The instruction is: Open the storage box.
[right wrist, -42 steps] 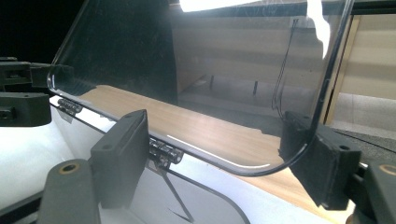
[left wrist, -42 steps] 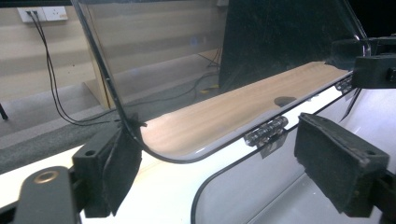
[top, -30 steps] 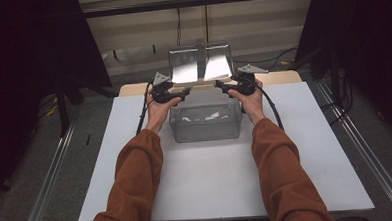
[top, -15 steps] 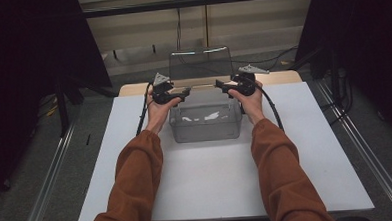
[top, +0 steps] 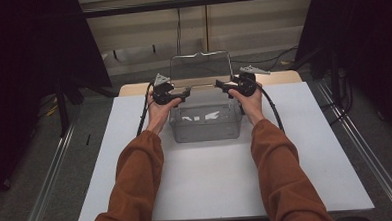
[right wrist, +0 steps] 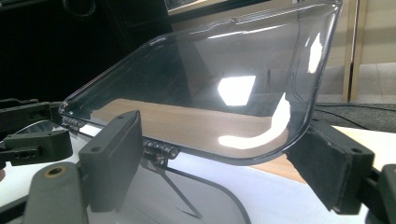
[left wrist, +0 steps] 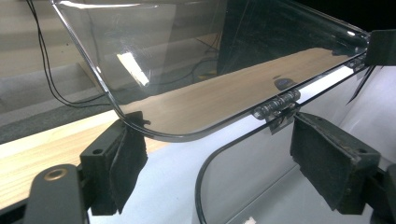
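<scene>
**Clear lid point(top: 200, 69) raised over its box point(top: 206, 124), an open tool at each end**

Nearest, over the white surface point(top: 212, 190): two forearms in rust-brown sleeves point(top: 137, 183), stretched forward side by side. Set one to each side of the box, probably so both ends of the lid get equal handling.

Further on, at the middle of the surface: the clear box, square to the person and sitting between the two hands. A few white scraps inside, too small to make out.

At the box's far top edge: left tool point(top: 187, 94) and right tool point(top: 218, 84), pointing inward at each other. Both spread wide and clamped on nothing.

- **Left gripper view:** the lid's rounded corner lies between the jaws of the left tool point(left wrist: 219, 154). One pad touches the curved rim, the other stands clear, just beside a small hinge point(left wrist: 278, 105). Looks like propping rather than pinching.
- **Right gripper view:** much the same for the right tool point(right wrist: 224, 158), with the outer pad right at the lid's corner. Hard to tell whether it touches.

Farthest: the lid itself, swung up on its hinges to near upright above the back wall. Supported at both ends, most likely to keep it level, spare the hinges any twist and leave the box open.
</scene>
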{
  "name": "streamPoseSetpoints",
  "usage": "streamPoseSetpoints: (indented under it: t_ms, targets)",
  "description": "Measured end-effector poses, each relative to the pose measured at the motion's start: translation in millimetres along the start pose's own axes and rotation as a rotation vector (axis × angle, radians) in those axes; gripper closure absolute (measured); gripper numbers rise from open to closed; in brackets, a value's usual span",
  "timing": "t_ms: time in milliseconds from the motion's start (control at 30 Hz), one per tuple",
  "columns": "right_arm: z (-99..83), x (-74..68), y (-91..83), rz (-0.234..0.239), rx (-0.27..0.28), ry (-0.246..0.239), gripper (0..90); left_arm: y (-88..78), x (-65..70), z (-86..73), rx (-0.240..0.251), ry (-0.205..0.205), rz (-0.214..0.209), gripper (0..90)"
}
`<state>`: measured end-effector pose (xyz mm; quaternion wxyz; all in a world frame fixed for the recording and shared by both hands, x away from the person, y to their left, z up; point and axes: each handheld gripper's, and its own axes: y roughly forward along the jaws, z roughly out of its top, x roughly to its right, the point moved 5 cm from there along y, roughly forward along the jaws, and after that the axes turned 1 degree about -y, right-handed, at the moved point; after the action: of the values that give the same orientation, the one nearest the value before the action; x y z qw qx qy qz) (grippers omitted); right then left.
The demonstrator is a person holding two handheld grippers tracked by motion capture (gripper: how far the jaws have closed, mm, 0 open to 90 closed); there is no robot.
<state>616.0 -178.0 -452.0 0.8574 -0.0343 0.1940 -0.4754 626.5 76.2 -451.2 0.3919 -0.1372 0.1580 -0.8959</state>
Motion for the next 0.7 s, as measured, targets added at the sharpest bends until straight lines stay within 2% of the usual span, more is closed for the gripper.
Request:
streamPoseSetpoints:
  t_ms: [533,600,700]
  targets:
    - [-1.6,1.5,0.3,0.003,-0.002,0.048,16.0,3.6,5.1,-3.7,-0.009,-0.016,-0.035,23.3]
    - [-2.3,2.4,0.5,0.001,-0.002,0.061,14.8,3.7,5.1,-3.8,-0.012,-0.027,-0.032,23.5]
    - [-2.6,2.6,0.2,0.000,-0.004,0.069,14.3,3.1,5.0,-4.1,-0.019,-0.021,-0.032,23.9]
